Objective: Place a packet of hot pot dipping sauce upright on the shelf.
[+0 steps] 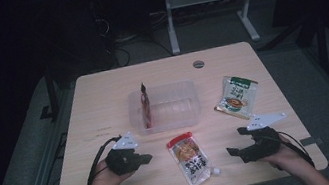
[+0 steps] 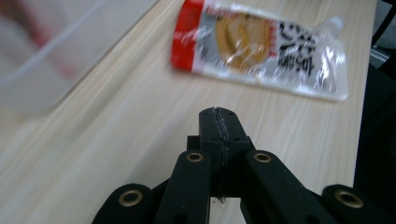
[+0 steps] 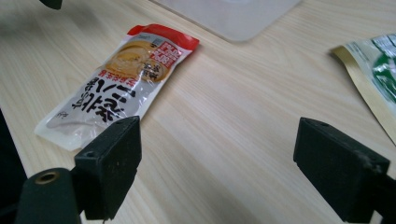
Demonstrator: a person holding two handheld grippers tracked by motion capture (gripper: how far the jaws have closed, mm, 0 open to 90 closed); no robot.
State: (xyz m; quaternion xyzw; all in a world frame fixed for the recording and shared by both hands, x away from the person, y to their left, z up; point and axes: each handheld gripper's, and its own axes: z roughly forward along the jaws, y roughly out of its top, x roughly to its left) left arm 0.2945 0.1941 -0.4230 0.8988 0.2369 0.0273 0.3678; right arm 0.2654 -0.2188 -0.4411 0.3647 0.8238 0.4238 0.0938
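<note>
A clear spouted pouch with a red top band (image 1: 191, 158) (image 2: 261, 46) (image 3: 119, 79) lies flat near the table's front edge, between my two grippers. My left gripper (image 1: 146, 159) (image 2: 219, 122) rests left of it, jaws pressed together on nothing. My right gripper (image 1: 238, 141) (image 3: 224, 163) sits right of it, jaws wide apart over bare wood. A green and gold pouch (image 1: 236, 95) (image 3: 373, 79) lies at the right. A clear plastic bin (image 1: 165, 107) in the table's middle holds a red packet (image 1: 145, 107) standing on edge at its left end.
The light wood table (image 1: 102, 98) has a round grommet (image 1: 198, 63) near its far edge. White desk legs (image 1: 170, 15) stand on the dark floor beyond. Cables trail from both grippers toward the front edge.
</note>
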